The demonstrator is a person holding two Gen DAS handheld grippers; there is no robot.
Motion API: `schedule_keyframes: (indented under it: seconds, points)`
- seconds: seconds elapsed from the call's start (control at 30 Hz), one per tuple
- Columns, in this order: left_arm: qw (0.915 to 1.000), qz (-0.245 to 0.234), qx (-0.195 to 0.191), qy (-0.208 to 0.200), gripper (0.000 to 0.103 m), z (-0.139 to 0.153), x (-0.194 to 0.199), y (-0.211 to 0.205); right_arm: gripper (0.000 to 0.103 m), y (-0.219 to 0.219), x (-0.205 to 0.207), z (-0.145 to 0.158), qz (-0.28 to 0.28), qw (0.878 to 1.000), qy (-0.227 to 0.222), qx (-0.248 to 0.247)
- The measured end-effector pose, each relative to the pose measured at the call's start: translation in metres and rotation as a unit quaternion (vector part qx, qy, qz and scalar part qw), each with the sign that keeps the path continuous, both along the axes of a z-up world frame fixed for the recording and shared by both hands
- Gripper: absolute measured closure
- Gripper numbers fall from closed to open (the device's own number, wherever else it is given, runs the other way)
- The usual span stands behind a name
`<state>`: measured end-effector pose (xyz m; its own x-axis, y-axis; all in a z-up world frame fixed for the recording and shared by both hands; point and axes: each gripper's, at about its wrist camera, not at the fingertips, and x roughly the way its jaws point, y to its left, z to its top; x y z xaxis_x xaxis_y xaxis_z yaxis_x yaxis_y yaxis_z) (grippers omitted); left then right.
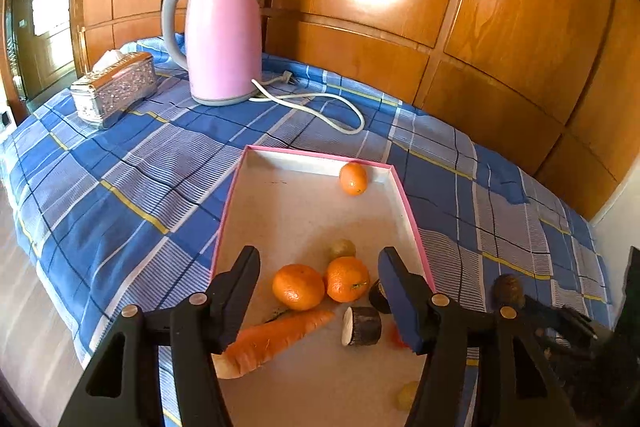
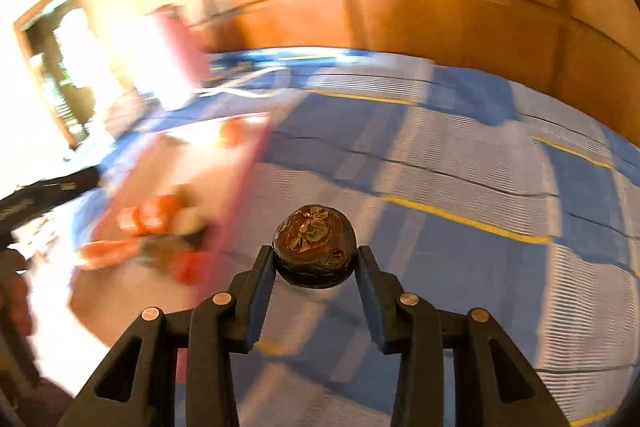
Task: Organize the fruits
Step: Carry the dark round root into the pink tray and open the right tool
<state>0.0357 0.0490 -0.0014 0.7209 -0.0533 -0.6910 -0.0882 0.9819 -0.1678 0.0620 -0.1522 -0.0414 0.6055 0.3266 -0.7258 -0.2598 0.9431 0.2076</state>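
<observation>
A pink-rimmed white tray (image 1: 320,159) lies on the blue checked cloth. It holds three oranges (image 1: 298,286) (image 1: 347,279) (image 1: 353,179), a carrot (image 1: 276,341), a small pale fruit (image 1: 342,248) and dark cut pieces (image 1: 362,325). My left gripper (image 1: 320,261) is open and empty above the tray's near end. My right gripper (image 2: 315,253) is shut on a dark brown wrinkled fruit (image 2: 315,246), held above the cloth to the right of the tray (image 2: 236,195). That fruit also shows in the left wrist view (image 1: 508,289). The right wrist view is blurred by motion.
A pink kettle (image 1: 222,37) with a white cord (image 1: 320,109) stands at the back of the table. A silver tissue box (image 1: 114,89) stands to its left. Wooden panelling (image 1: 480,7) runs behind. The table's edge drops off at the left.
</observation>
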Motion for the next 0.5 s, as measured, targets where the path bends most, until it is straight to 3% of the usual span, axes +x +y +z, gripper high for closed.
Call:
schedule_keyframes:
  seconds: [0.2,0.5]
  points:
    - [0.9999,0.014,0.001,-0.010,0.030,0.008,-0.012,0.009,0.062,0.060,-0.005,0.003,0.094,0.995,0.019,0.020]
    - [0.9994,0.025,0.007,-0.021,0.016,0.013,-0.026,0.014,0.058,0.094,-0.014,-0.005,0.121,0.992,0.020,-0.012]
